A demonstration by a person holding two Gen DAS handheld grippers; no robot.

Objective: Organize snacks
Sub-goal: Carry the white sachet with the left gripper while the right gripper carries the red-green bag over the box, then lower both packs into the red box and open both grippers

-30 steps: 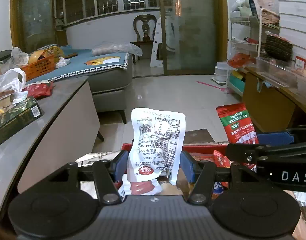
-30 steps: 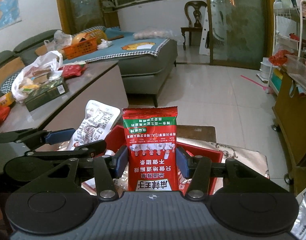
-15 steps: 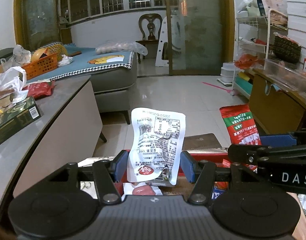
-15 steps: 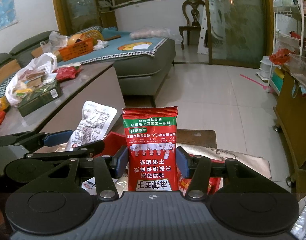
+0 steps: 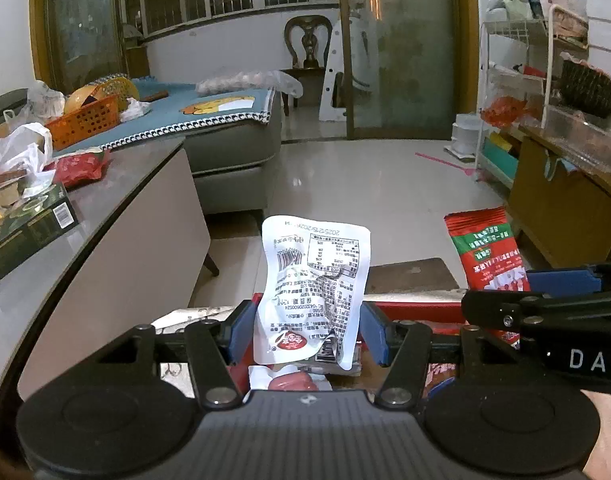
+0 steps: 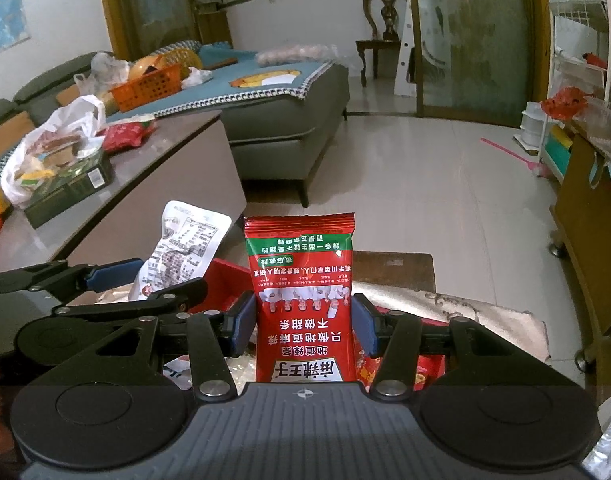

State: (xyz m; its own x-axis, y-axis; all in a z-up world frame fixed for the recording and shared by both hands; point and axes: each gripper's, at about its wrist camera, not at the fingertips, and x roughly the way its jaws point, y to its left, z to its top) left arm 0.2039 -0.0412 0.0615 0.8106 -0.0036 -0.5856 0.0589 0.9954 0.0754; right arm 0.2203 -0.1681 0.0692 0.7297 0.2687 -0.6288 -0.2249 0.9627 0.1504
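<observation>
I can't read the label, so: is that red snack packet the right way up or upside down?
Upside down. The red foil snack packet stands upright in the right hand-held gripper, but its printed characters read inverted in the right wrist view.

Grey sofa (image 5: pixel 233 148), glossy tiled floor (image 5: pixel 365 184)

The left claw (image 5: pixel 307 330) and the right claw (image 6: pixel 303 324) are raised side by side, each clamped on a packet, fingers pointing forward.
</observation>
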